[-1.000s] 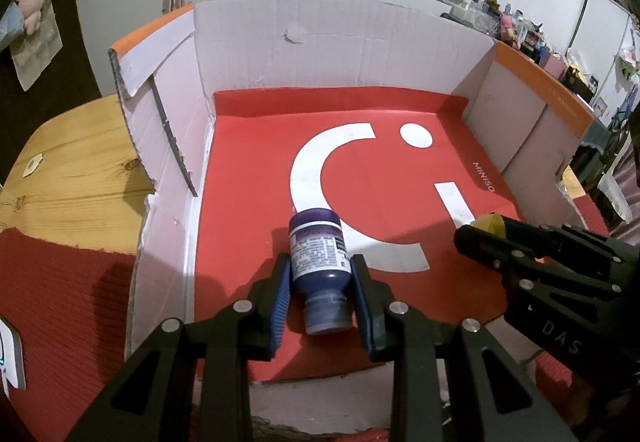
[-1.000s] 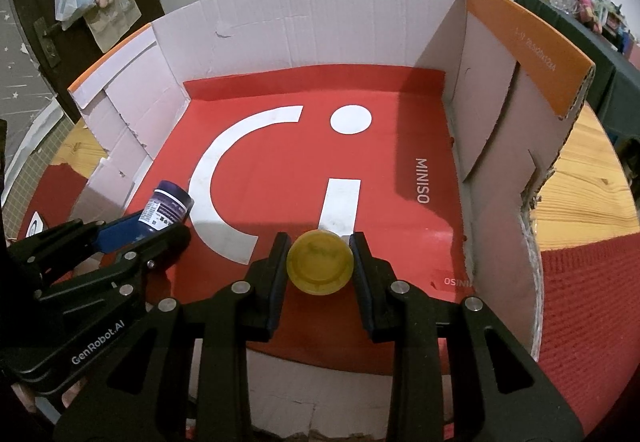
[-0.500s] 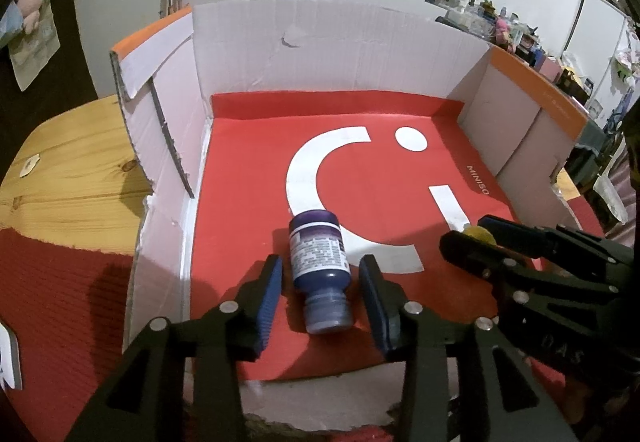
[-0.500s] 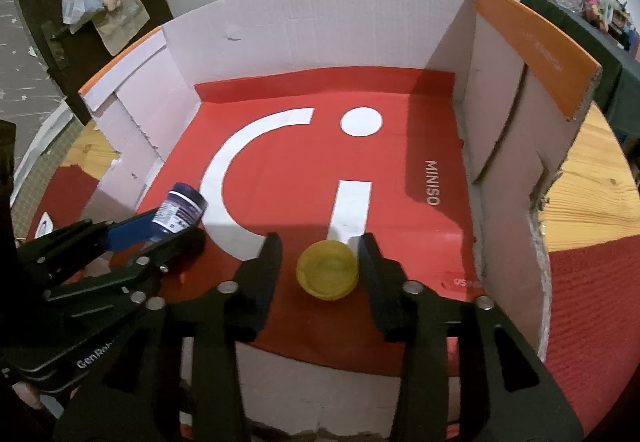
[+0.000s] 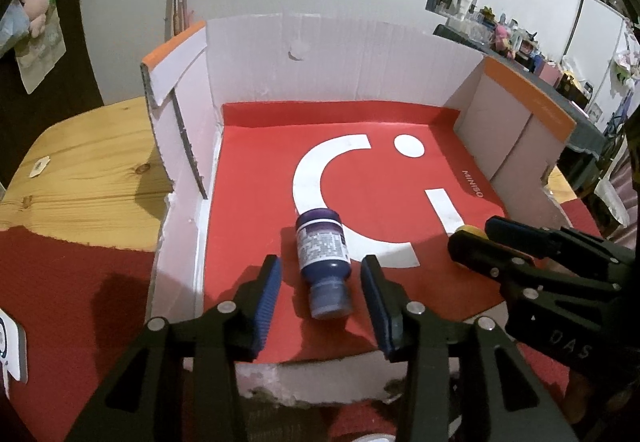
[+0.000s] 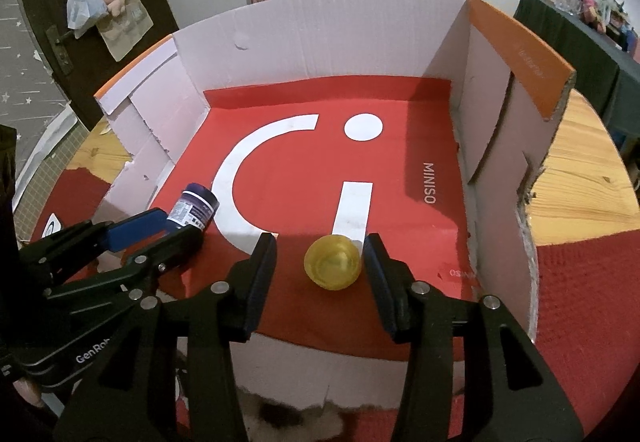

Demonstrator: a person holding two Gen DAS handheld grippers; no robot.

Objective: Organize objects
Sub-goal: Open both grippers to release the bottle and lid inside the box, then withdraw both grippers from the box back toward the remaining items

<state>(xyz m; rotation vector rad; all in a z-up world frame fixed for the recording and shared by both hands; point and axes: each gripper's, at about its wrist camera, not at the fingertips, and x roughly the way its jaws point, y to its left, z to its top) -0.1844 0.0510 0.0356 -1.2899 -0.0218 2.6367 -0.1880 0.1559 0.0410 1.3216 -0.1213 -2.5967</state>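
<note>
- The left black two-finger gripper with blue pads [image 5: 320,294] pointed steeply downward; its jaws had just been opening, a gap at each pad.
- The right black two-finger gripper with dark pads [image 6: 320,274] tilted likewise, jaws just opened, pads pressing nothing.

I see my right gripper [image 6: 320,262] low centre — jaws just opened, clear of the yellow cup [image 6: 333,262] on the box [image 6: 320,42] floor.

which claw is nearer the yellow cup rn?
Right. The right claw straddles the yellow cup, its jaws open and just widened. The left claw sits off to the side, around the purple bottle.
</note>
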